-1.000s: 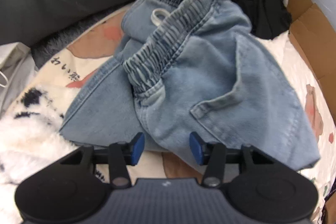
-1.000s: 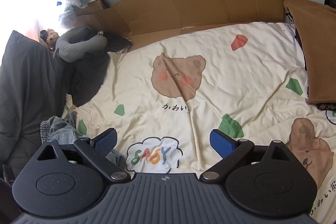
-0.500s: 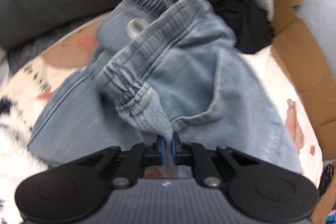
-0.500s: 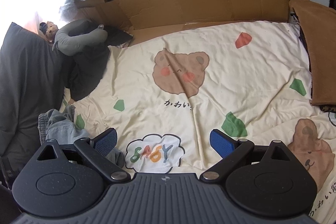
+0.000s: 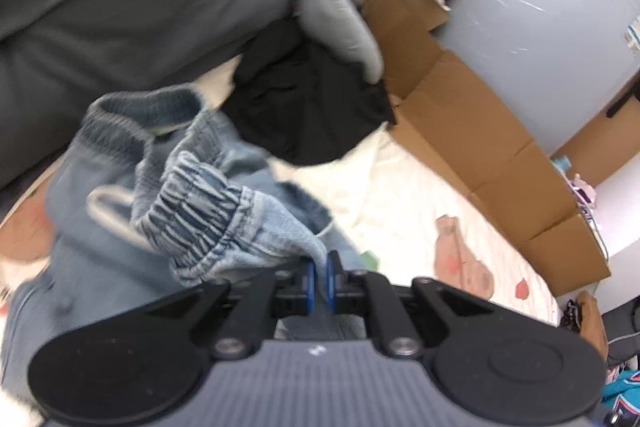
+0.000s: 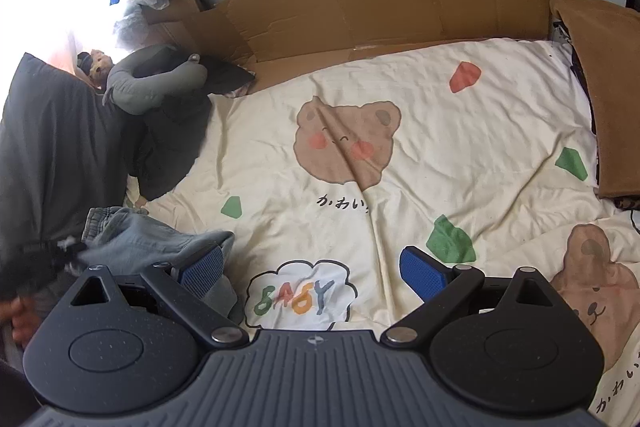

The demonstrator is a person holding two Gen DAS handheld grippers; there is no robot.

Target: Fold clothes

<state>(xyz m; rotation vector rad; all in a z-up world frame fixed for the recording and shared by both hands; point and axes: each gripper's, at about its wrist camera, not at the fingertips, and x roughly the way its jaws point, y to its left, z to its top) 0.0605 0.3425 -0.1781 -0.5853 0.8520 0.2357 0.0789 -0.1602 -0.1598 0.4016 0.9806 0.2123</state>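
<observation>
Denim shorts (image 5: 208,211) bunched, unfolded, pinched by left gripper (image 5: 319,281); right gripper (image 6: 312,273) wide, empty above bedsheet (image 6: 460,155).

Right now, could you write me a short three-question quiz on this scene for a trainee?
1. True or false: the left gripper is shut on the jeans.
2. The right gripper is: A) open over the sheet, B) shut on the jeans, C) shut on the brown blanket.
3. Fill in: the black garment lies beyond the jeans, beside the ____.

Key: 1 true; 2 A; 3 cardboard.
</observation>
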